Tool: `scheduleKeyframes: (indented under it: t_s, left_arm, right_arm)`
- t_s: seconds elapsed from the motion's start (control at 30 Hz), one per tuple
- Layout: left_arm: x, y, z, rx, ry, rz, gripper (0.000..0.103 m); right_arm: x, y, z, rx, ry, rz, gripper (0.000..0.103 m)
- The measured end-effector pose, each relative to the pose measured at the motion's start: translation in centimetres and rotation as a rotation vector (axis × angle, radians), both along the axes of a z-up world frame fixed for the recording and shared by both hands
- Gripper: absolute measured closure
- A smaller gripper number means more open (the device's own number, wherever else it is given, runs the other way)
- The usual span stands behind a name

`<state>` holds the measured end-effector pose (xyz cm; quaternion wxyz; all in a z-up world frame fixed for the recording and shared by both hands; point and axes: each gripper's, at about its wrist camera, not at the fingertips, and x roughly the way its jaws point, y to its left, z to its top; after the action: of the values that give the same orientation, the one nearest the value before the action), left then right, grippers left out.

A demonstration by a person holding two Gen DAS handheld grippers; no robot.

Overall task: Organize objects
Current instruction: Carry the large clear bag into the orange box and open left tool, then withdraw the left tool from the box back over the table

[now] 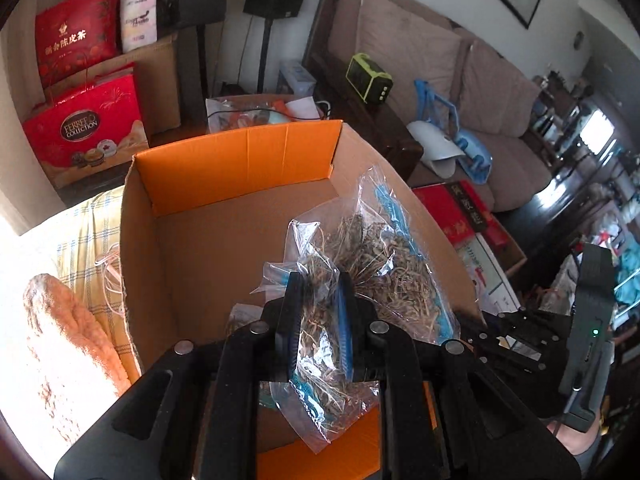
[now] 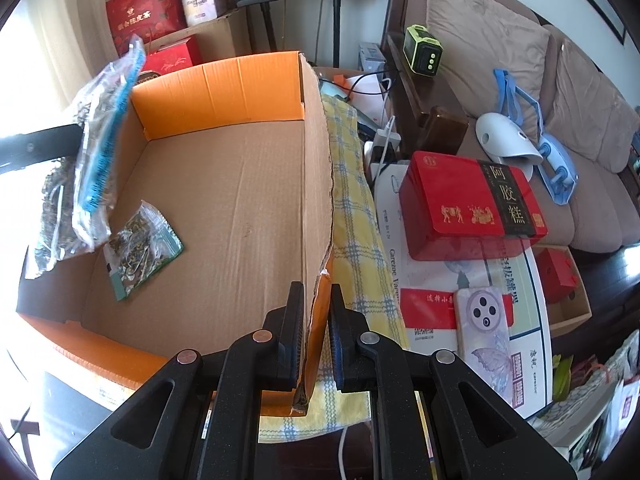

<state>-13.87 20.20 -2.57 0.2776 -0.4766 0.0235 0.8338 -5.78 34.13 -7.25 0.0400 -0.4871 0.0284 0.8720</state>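
A clear zip bag of dried herbs [image 1: 360, 264] with a blue seal strip hangs in my left gripper [image 1: 320, 284], which is shut on it above the open cardboard box [image 1: 224, 240]. From the right wrist view the same bag of dried herbs [image 2: 92, 152] hangs over the box's left side, with the left gripper's finger showing as a black bar at the left edge. A small green-edged packet [image 2: 140, 248] lies on the box floor. My right gripper [image 2: 316, 296] is shut on the box's torn right wall [image 2: 320, 184].
The box rests on a yellow checked cloth [image 2: 352, 216]. To its right lie a red tin [image 2: 468, 204], a phone [image 2: 484, 320] and white boxes. A brown sofa [image 2: 520, 80] holds a white device and blue straps. Red gift bags [image 1: 84, 124] stand behind.
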Motion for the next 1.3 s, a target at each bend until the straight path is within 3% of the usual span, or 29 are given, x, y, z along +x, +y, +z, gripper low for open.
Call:
scheduleKeyframes:
  t_s: [0.7,0.97,1.17,1.3]
  left_arm:
    - [0.2,5.4,-4.5,-0.116,-0.085,-0.051,0.087]
    - [0.1,4.4,-3.6,-0.078,-0.087,-0.023,0.046]
    - [0.3,1.8,-0.8,-0.017,-0.025,0.02,0.016]
    - [0.3,-0.4,0.8,0.0,0.022,0.053,0.01]
  right_arm:
    - [0.2,0.2,0.0,-0.015,0.006,-0.007,0.092]
    - [0.2,0.3,0.0,-0.017,0.007,-0.007,0.092]
    - [0.2,0.3,0.0,-0.016,0.007,-0.008,0.092]
    - [0.2,0.2,0.0,-0.017,0.007,-0.009,0.092]
